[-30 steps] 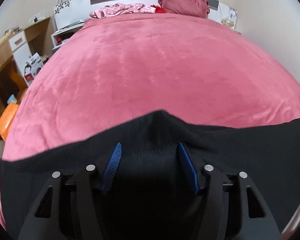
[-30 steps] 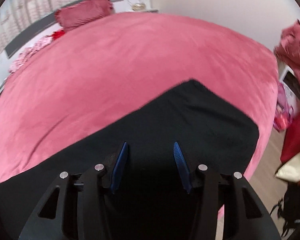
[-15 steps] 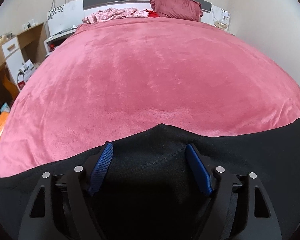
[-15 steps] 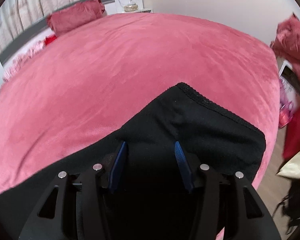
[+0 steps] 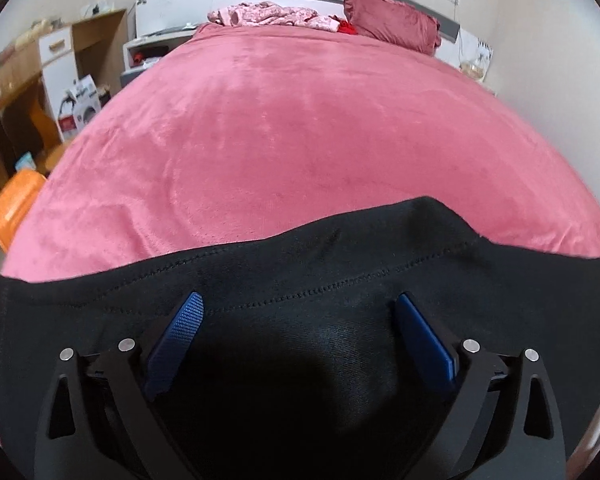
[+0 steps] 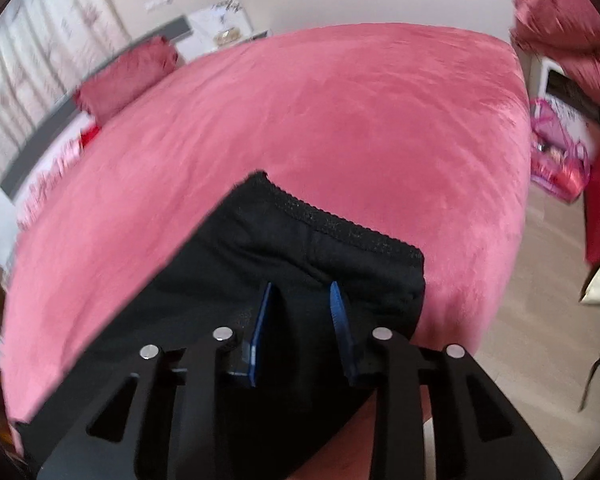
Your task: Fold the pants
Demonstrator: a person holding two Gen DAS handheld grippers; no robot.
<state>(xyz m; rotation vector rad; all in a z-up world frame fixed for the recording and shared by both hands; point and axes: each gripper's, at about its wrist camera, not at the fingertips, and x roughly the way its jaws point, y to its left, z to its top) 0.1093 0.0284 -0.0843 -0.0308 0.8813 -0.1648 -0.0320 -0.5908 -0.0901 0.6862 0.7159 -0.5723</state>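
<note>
Black pants point(image 5: 340, 264) lie across the near edge of a pink bed cover point(image 5: 300, 120). In the left wrist view a stitched hem runs flat from side to side. My left gripper point(image 5: 299, 300) hovers over that hem, its jaws wide and still opening, with the blue pads clear of the cloth. In the right wrist view the lace-edged waistband end of the pants point(image 6: 340, 232) is bunched up toward my right gripper point(image 6: 301, 286). Its jaws are narrow and closing, and a fold of black fabric sits pinched between the pads.
A dark pink pillow point(image 5: 392, 28) and crumpled pink clothes point(image 5: 276, 14) lie at the headboard. Wooden shelves and boxes point(image 5: 40, 92) stand left of the bed. Right of the bed are bare floor point(image 6: 540, 320), bags point(image 6: 560, 160) and piled pink bedding point(image 6: 568, 28).
The left jaws spread wide and let the hem drop flat. The right gripper rolled and moved, its jaws narrowed, and the waistband end bunched up and followed it.
</note>
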